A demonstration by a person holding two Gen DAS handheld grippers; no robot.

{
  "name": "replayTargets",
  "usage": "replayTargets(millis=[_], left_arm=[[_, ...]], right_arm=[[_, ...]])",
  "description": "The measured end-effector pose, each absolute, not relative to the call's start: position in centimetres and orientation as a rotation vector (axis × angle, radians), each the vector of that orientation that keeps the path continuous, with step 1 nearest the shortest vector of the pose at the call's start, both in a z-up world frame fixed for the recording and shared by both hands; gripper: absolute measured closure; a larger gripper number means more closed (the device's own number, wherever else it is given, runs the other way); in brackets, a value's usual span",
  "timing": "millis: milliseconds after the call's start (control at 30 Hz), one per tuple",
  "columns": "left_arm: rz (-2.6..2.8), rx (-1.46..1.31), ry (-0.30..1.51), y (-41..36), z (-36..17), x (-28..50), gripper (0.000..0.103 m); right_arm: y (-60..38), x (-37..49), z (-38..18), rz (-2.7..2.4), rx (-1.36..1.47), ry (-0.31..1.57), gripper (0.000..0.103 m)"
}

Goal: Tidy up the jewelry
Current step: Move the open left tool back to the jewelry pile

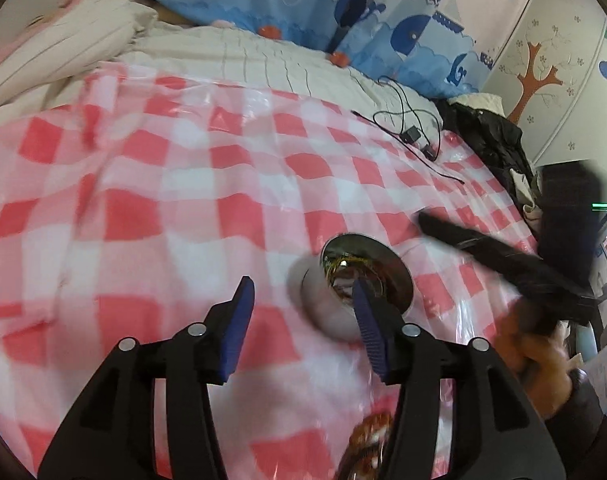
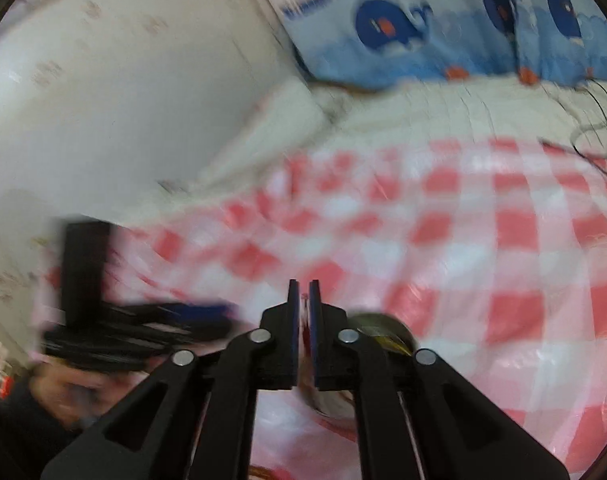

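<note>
A round bowl (image 1: 323, 304), white outside and mirror-shiny inside, lies on the pink-and-white checked cloth (image 1: 163, 200) with gold chains (image 1: 347, 264) in it. My left gripper (image 1: 302, 282) stands open just in front of it, right finger over the bowl's mouth, nothing between the pads. A reddish-brown beaded piece (image 1: 371, 436) lies blurred below it. My right gripper (image 1: 427, 222) reaches in from the right, held by a hand (image 1: 543, 360). In the right wrist view my right gripper (image 2: 303, 282) has its jaws almost together with nothing in them, the bowl (image 2: 387, 330) just behind. My left gripper (image 2: 219, 318) is a blur at left.
Black cables with a small plug (image 1: 411, 136) lie on the far right of the cloth. Dark clothing (image 1: 491, 136) is heaped at the bed's right edge. A white quilt (image 1: 231, 52) and whale-print blue fabric (image 1: 303, 0) lie behind. A white wall (image 2: 103, 80) is at left.
</note>
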State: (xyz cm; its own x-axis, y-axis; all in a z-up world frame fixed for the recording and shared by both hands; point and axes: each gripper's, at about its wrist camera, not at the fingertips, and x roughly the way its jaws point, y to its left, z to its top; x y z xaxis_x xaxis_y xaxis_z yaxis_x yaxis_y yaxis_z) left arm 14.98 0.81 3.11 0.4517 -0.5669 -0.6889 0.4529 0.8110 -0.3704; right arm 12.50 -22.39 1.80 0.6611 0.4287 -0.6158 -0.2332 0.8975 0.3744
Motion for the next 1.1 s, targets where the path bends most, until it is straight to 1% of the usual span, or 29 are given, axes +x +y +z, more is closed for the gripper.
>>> replayTargets(millis=[33, 100, 200, 300, 367, 467, 600, 800, 1100], left_arm=[[-0.625, -0.147, 0.903, 1.4, 3.1, 14.5, 0.051], [-0.603, -0.168, 0.908, 2.6, 2.8, 13.2, 0.050], [-0.587, -0.174, 0.916, 3.4, 2.2, 11.3, 0.048], [-0.600, -0.170, 0.923, 3.7, 1.9, 9.5, 0.048], [-0.613, -0.185, 0.920, 4.0, 1.7, 8.3, 0.048], [-0.624, -0.192, 0.934, 4.2, 1.1, 6.7, 0.048], [-0.661, -0.117, 0.953, 2.4, 0.7, 6.0, 0.048], [-0.754, -0.023, 0.974, -0.7, -0.3, 4.9, 0.048], [-0.831, 0.142, 0.970, -4.7, -1.8, 4.0, 0.048]], right_arm=[[-22.4, 12.7, 1.0, 0.359, 0.265, 0.793, 0.031], [-22.4, 12.1, 0.2, 0.323, 0.227, 0.817, 0.031], [-22.1, 10.1, 1.4, 0.296, 0.180, 0.786, 0.031], [-22.1, 6.3, 3.0, 0.269, 0.145, 0.736, 0.031], [-22.1, 4.3, 3.1, 0.260, 0.141, 0.738, 0.031], [-22.5, 0.3, 1.4, 0.245, 0.159, 0.789, 0.031], [-22.3, -2.3, -0.3, 0.223, 0.191, 0.843, 0.031], [-21.2, -2.8, -1.3, 0.213, 0.170, 0.879, 0.031], [-22.8, -2.4, -1.8, 0.183, 0.246, 0.879, 0.031]])
